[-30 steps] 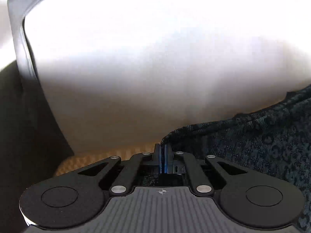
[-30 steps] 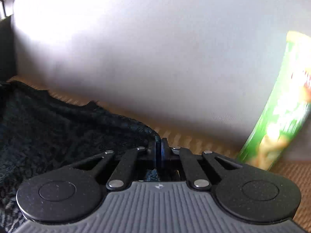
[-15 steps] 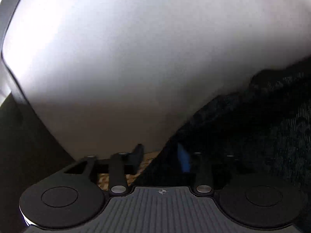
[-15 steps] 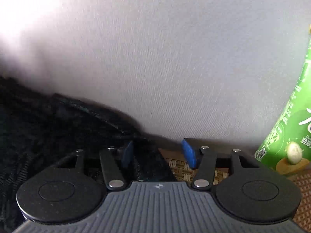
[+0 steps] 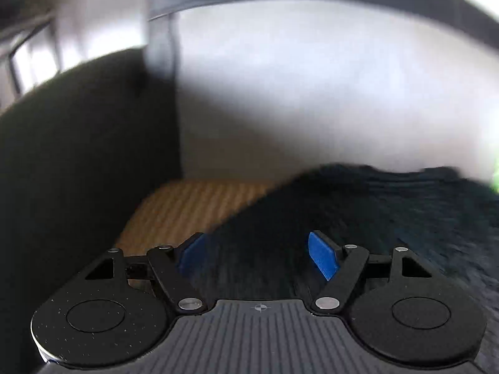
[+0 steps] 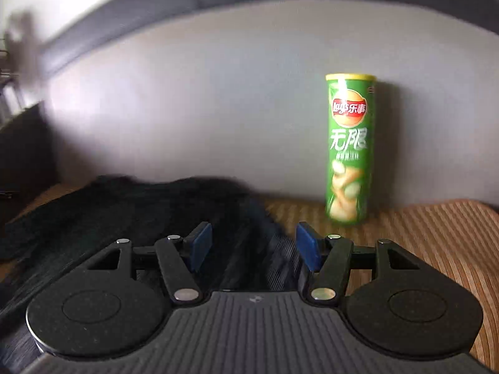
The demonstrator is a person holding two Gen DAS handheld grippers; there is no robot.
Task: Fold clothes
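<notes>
The dark garment (image 6: 131, 215) is showing as soft patterned cloth, lying matt on a ribbed, woven-looking tan mat (image 6: 436, 233). The chip can (image 6: 349, 149) is gleaming with a glossy printed wrap, while both tongs (image 5: 259, 254) (image 6: 252, 244) are looking like matt black plastic with ribbed blue pads (image 5: 322, 255) and shiny metal rivets (image 6: 323, 294).

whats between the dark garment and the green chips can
Only a bare strip of woven mat separates the dark garment from the chips can, in the right wrist view.
</notes>
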